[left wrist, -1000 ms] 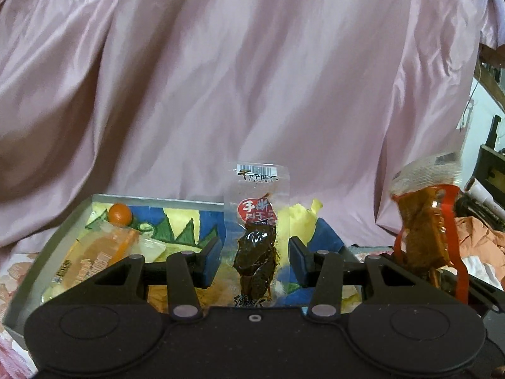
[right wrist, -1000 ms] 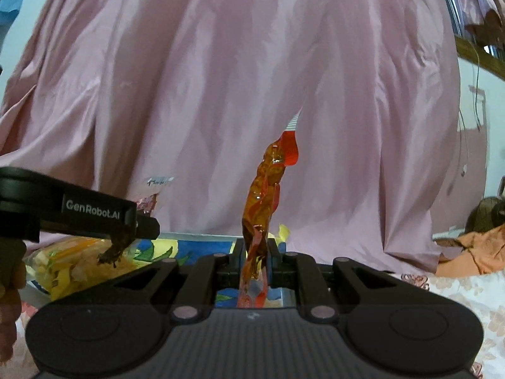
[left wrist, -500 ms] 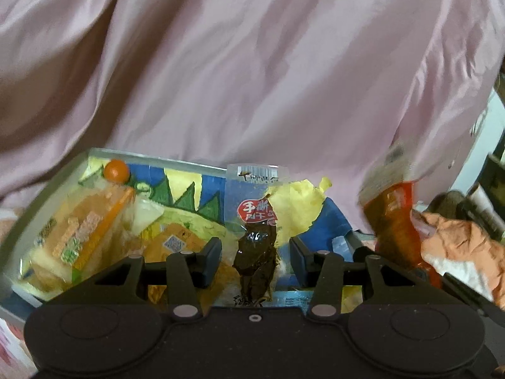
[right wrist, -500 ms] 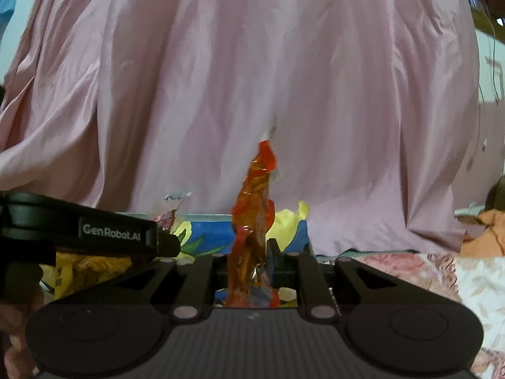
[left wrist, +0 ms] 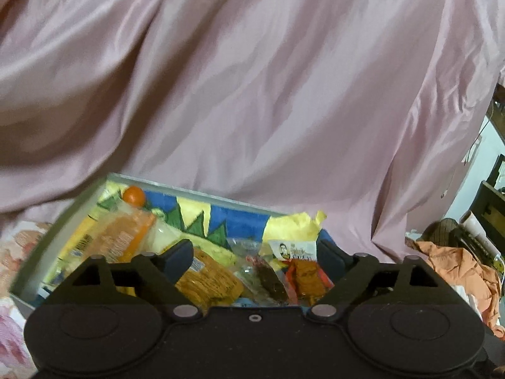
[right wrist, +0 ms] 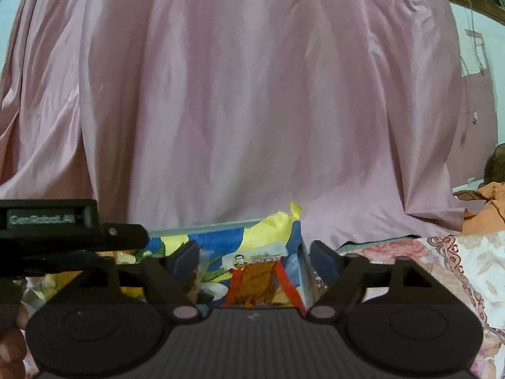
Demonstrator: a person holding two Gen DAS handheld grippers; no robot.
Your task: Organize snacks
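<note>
A grey-rimmed snack box (left wrist: 63, 221) with a blue, yellow and green lining holds several snack packets. My left gripper (left wrist: 255, 255) is open above it. Below it lie a dark brown snack packet (left wrist: 271, 281), an orange-red snack packet (left wrist: 304, 279), a biscuit pack (left wrist: 208, 281), an orange pack (left wrist: 123, 237) and a small orange ball (left wrist: 134, 194). My right gripper (right wrist: 255, 254) is open over the box's right end (right wrist: 301, 271), with the orange-red packet (right wrist: 257, 279) lying in the box below it. The left gripper's body (right wrist: 63, 230) shows at the left of the right wrist view.
A pink satin cloth (left wrist: 252, 79) hangs behind the box. A floral cloth (right wrist: 442, 268) covers the surface to the right of the box. Crumpled orange fabric (left wrist: 457, 268) and dark clutter lie at the far right.
Both grippers have opened and let go. The dark brown packet and the orange-red packet have dropped from the fingers into the box.
</note>
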